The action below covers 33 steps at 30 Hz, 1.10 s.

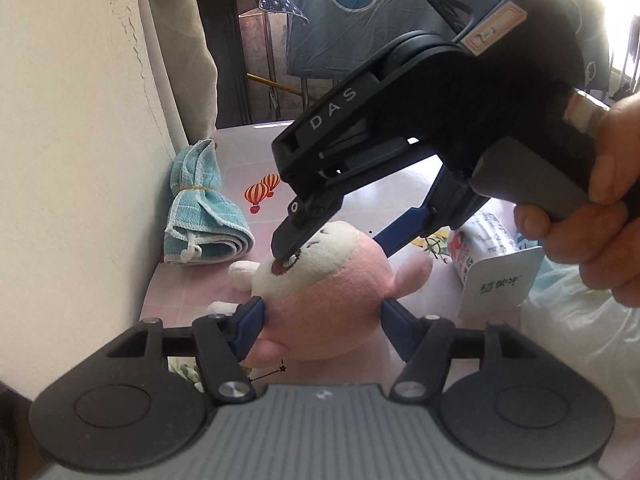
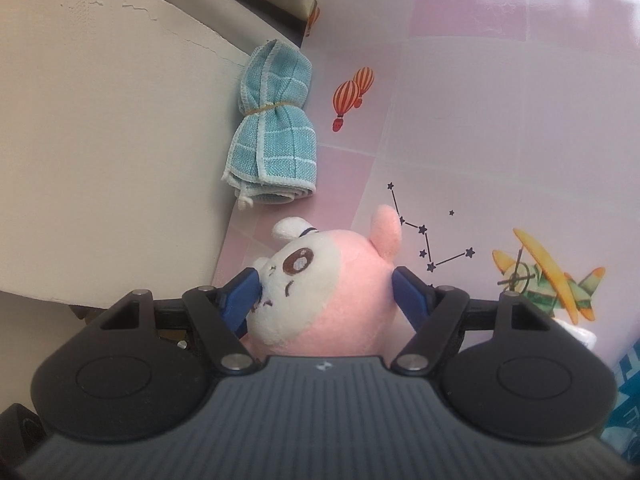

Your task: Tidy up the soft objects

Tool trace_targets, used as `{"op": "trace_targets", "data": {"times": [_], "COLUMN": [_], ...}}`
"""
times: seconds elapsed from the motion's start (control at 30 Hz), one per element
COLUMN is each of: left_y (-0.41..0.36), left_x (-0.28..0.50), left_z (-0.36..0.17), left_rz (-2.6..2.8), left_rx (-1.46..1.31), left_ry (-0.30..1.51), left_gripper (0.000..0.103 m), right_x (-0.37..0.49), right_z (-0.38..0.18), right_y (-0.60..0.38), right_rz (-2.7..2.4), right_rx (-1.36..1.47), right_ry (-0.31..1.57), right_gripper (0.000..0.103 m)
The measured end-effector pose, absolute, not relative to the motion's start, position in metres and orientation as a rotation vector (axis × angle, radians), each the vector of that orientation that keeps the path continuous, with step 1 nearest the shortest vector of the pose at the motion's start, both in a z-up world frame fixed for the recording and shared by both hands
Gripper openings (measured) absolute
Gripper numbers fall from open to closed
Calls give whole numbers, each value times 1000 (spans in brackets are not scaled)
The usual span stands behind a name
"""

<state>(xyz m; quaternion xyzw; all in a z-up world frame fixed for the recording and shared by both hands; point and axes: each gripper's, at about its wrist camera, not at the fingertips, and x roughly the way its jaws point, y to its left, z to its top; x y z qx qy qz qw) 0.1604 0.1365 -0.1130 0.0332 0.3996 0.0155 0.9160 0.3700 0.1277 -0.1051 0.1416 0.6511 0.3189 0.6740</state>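
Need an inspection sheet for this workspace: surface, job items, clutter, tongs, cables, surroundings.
Surface: pink tablecloth printed with balloons, stars and a plane.
Job's things: pink plush toy lying near the wall; blue towel rolled, tied with a band, against the wall.
Clutter: printed white packet and plastic bag at the right edge.
Grippers: left tongs and right tongs both straddle the plush, pads touching its sides; a hand holds the right handle.
Cables: nothing seen.
Surroundings: cream wall with cracked paint; blue cloth hanging behind the table.
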Motion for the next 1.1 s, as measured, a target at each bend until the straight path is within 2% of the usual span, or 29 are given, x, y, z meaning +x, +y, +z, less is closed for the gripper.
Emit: {"op": "trace_targets", "data": {"times": [0.27, 0.63, 0.87, 1.1], "left_y": [132, 102, 56, -4], "left_x": [148, 114, 94, 90], "left_z": [-88, -19, 15, 29], "left_rz": [33, 3, -53, -156], "left_rx": [59, 66, 106, 149], "left_ry": [777, 626, 534, 494], "left_gripper": [64, 62, 60, 60], "right_x": [362, 329, 292, 262], "right_z": [-87, -3, 48, 76], "right_y": [115, 71, 19, -61], "right_rz": [708, 734, 725, 663], "right_rx": [377, 438, 460, 531], "right_ry": [1435, 1295, 1209, 1148], "right_gripper": [69, 69, 69, 67]}}
